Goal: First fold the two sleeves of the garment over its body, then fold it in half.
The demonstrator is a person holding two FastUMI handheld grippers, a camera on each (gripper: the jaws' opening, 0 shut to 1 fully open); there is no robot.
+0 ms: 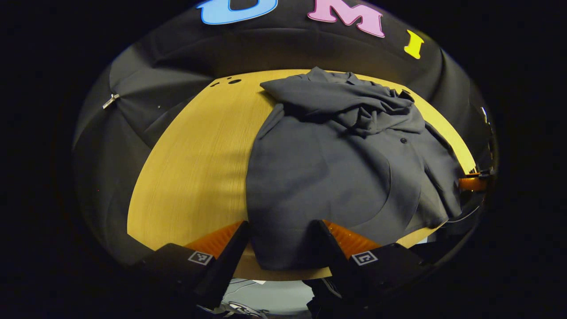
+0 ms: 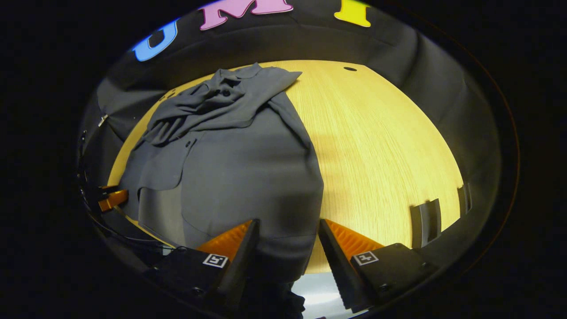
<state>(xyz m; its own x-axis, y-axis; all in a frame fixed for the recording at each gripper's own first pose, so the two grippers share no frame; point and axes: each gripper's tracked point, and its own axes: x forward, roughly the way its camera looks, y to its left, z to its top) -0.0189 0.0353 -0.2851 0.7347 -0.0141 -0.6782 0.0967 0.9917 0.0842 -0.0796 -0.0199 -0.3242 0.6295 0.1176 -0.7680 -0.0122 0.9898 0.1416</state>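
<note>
So here's what we're looking at: the dark grey button-up shirt [image 1: 328, 177] lies on the yellow wooden table [image 1: 195, 168] with its long axis running from the near edge, where both grippers are, to the far collar end by the booth wall. The sleeves look already bunched across the chest in a heap [image 1: 354, 108], so we'd guess the half-fold is what's left.

The key bit is the hem. In the left gripper view the left gripper [image 1: 279, 246] has its fingers spread wide on either side of the shirt's near-left corner, with the cloth lying between them. The right gripper [image 2: 285, 246] is the same story at the near-right corner in its own view [image 2: 248, 177]. Neither looks pinched shut on fabric yet. Both sit equally close to the hem, so the lift would go straight away from us toward the collar.

What we can't tell is whether the cloth is actually seated deep between the fingers or just draped under them. The hem drops over the table's near edge, and the sleeve heap is too rumpled to sort out.
</note>
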